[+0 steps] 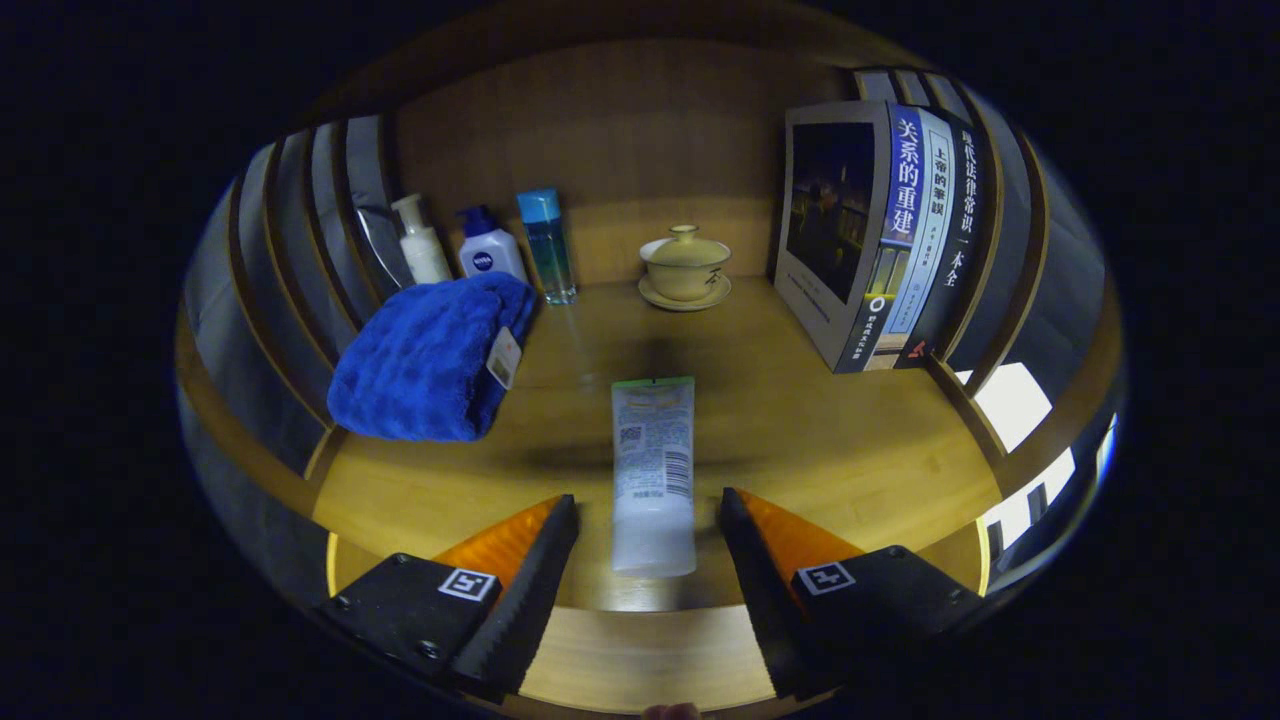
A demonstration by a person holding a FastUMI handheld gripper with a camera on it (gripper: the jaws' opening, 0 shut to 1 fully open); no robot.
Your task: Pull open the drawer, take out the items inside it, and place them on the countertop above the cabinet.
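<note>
Tube (pixel 653 473) lying flat on countertop (pixel 820 440), long axis pointing away, between wide-open gripper (pixel 648 520) fingers, neither touching it

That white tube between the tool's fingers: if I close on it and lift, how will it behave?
The white tube looks like soft plastic, so it will probably squash under the open tool. Lying flat on the wooden countertop, it seems unlikely to roll. Its glossy skin may slip; it is probably light.
</note>
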